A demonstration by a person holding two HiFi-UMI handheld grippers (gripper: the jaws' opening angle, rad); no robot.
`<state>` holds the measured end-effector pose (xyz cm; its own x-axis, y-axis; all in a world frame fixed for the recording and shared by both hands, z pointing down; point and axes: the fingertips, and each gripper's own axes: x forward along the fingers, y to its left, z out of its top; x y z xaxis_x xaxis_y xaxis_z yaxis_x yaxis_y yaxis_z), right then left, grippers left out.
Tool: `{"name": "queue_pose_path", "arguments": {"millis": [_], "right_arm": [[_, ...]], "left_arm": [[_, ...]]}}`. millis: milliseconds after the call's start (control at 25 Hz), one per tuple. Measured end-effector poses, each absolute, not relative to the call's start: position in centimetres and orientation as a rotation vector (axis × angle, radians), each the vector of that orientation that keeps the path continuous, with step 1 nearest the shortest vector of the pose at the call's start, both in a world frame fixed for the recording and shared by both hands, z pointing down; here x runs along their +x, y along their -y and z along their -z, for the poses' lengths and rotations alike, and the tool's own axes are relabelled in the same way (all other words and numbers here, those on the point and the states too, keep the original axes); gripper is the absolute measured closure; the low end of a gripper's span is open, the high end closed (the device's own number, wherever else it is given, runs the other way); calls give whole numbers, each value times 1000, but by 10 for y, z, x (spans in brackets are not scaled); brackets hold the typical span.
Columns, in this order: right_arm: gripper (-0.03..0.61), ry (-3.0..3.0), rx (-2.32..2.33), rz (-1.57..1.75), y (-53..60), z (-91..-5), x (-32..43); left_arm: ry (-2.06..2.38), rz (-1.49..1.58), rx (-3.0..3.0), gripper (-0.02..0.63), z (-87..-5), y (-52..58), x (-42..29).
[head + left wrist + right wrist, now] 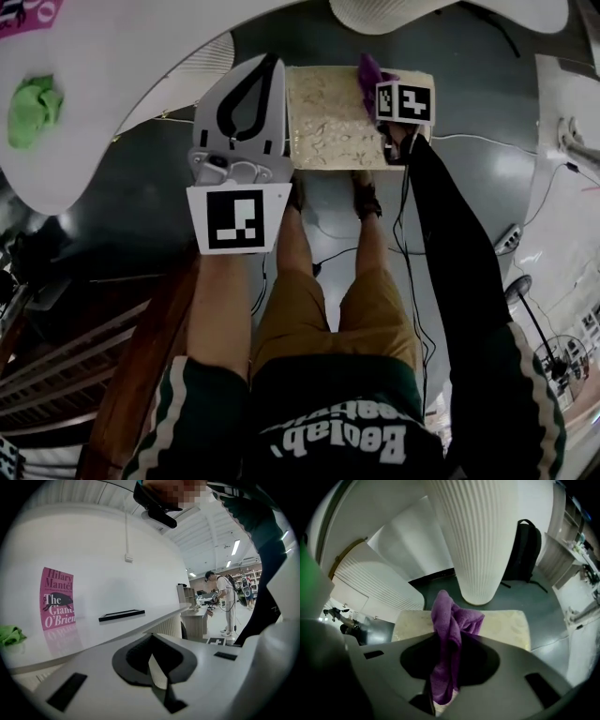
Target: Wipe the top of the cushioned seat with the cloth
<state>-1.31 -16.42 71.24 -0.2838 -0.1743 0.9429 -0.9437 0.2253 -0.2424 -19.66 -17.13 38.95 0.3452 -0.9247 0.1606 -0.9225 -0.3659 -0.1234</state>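
The cushioned seat [328, 122] is a cream, patterned square pad low on the dark floor, also in the right gripper view [506, 625]. My right gripper [382, 86] hovers over its far right corner, shut on a bunched purple cloth [369, 69] that sticks out past the fingertips [449, 620]. Whether the cloth touches the cushion, I cannot tell. My left gripper [272, 66] is raised beside the seat's left edge, shut with nothing in it [152, 639]. It points at a white table, away from the seat.
A curved white table [103, 84] at left holds a green rag [33, 111], a pink book [57, 597] and a black tray [122, 615]. A ribbed white pedestal [476, 541] and a black backpack [527, 550] stand behind the seat. Cables [487, 141] cross the floor.
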Motion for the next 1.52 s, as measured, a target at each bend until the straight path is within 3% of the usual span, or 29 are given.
{"name": "queue_pose_path", "arguments": {"millis": [280,520,680,1120,1320,1520], "right_arm": [[469,1537,1156,-1057,179,-711,106],[469,1487,1207,-1024,179,-710,128],[469,1646,1235,-1132,174,-680,85],[469,1866,821,-1463,72,-668,-164],[471,1724,778,-1494,44,-715,-176],[472,1715,828,-1496,51,-714,-143]], "left_arm": [[-1753,294,-2583,598,-391,178,-156],[-1711,329,-2597,598,-395,177,-136],[-1705,338,-2608,598,-399,173,-141],[-1782,421,-2578,598,-409,159,-207],[-1845,414,-2564,598,-413,156,-233],[-1867,389,-2576,598,-420,163,-230]]}}
